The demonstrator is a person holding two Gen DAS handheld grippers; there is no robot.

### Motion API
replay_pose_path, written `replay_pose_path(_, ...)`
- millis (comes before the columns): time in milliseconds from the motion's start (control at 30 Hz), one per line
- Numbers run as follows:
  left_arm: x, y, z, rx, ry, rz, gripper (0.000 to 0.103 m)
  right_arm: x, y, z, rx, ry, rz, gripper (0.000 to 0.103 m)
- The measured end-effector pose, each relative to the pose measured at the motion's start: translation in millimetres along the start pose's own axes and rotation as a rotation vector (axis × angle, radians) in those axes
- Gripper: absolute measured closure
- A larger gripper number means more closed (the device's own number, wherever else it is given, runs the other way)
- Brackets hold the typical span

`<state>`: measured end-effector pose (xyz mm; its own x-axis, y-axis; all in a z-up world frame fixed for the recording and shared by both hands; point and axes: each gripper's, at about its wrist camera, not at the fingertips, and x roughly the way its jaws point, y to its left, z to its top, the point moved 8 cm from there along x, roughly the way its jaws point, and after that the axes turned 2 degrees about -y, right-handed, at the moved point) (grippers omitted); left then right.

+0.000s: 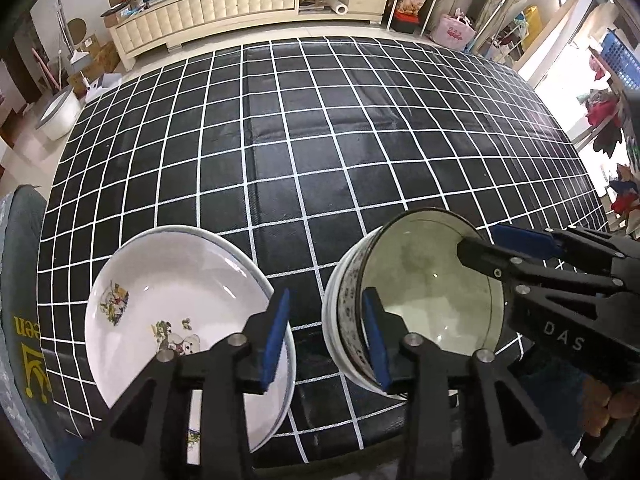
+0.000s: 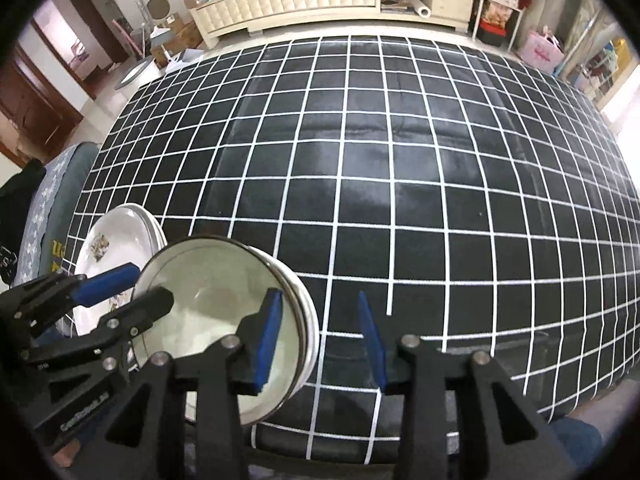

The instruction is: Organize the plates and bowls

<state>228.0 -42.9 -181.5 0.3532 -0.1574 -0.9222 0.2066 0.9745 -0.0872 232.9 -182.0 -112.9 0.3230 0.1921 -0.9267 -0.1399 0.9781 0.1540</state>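
Observation:
A stack of white plates with cartoon prints (image 1: pixel 172 304) lies near the front left of the black checked tablecloth (image 1: pixel 320 140). To its right stands a stack of bowls (image 1: pixel 424 292) with a dark rim; it also shows in the right wrist view (image 2: pixel 224 316). My left gripper (image 1: pixel 326 332) is open, one finger over the plates, the other by the bowls' left wall. My right gripper (image 2: pixel 320 340) is open, its left finger inside the top bowl, its right finger outside the bowl's right wall. The plates also show in the right wrist view (image 2: pixel 116 240).
A cushioned chair (image 1: pixel 20 300) stands at the table's left. A cream sideboard (image 1: pixel 240 4) with clutter runs along the far wall. A pink bag (image 1: pixel 456 32) and shelves stand at the far right. The tablecloth stretches far beyond the dishes.

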Motion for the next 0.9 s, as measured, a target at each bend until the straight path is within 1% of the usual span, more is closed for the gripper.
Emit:
replay_pose_path(67, 0.2, 1.2, -0.4, 0.005, 0.004, 0.011, 0.067, -6.5, 1.2, 2.7, -0.017, -0.012, -0.01, 0.058)
replay_pose_path(167, -3.0, 2.1, 0.8, 0.001, 0.0, -0.005, 0.067, -10.6, -3.0, 4.5, 0.0, -0.007, 0.009, 0.058)
replay_pose_path(233, -8.1, 2.2, 3.4, -0.018, -0.017, -0.041, 0.065, -14.5, -5.5, 5.2, 0.014, -0.01, 0.026, 0.058)
replay_pose_path(300, -13.0, 2.3, 5.5, -0.039, -0.026, -0.081, 0.058, -17.4, -7.1, 4.8, 0.015, -0.007, 0.036, 0.056)
replay_pose_path(333, -15.0, 2.2, 6.3, -0.045, -0.029, -0.094, 0.058, -18.7, -9.5, 4.5, 0.017, -0.008, 0.026, 0.051)
replay_pose_path(367, -16.0, 2.5, 6.9, -0.045, -0.028, -0.095, 0.058, -17.2, -8.2, 5.3, 0.017, -0.01, 0.018, 0.045)
replay_pose_path(433, -16.9, 3.0, 7.8, -0.031, -0.026, -0.07, 0.058, -16.8, -10.5, 4.6, 0.021, -0.012, 0.0, 0.042)
replay_pose_path(500, -18.7, 3.3, 7.7, -0.021, -0.03, -0.054, 0.058, -14.9, -10.8, 2.8, 0.025, -0.006, 0.0, 0.041)
replay_pose_path(633, -18.3, -2.3, 3.5, -0.011, -0.024, -0.076, 0.058, -7.6, -12.1, -4.4, 0.027, 0.021, -0.019, 0.033)
replay_pose_path(700, -16.6, -6.2, -1.4, 0.002, -0.025, -0.084, 0.058, -2.7, -11.3, -9.1, 0.028, 0.037, -0.019, 0.032)
replay_pose_path(767, -12.4, -9.9, -7.7, 0.017, -0.01, -0.085, 0.058, 1.8, -10.1, -12.6, 0.032, 0.052, -0.018, 0.032)
replay_pose_path(900, -0.7, -10.3, -16.6, 0.007, 0.027, -0.1, 0.058, 12.5, -11.1, -21.1, 0.054, 0.089, -0.005, 0.032)
